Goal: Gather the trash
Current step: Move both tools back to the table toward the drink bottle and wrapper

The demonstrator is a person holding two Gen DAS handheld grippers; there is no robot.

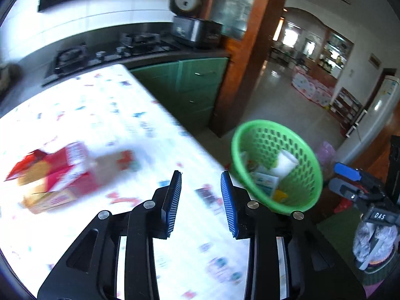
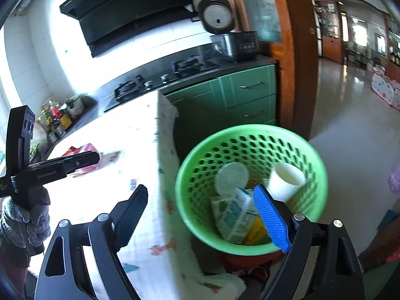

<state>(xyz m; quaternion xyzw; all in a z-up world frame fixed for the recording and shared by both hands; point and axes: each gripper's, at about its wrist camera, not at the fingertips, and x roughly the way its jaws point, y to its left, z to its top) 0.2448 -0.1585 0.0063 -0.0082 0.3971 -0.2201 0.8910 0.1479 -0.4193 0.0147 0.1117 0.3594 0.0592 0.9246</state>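
A green perforated basket stands off the table's right edge and holds a white cup, a round white lid and a small carton. It also shows in the left wrist view. A blurred red and tan box lies on the patterned tablecloth, left of my left gripper, which is open and empty above the table. My right gripper is open and empty at the table edge, above the basket's near rim.
A black gas hob and green cabinets run behind the table. A rice cooker stands with its lid up. Jars crowd the counter's left end. A wooden door frame opens onto a tiled hall.
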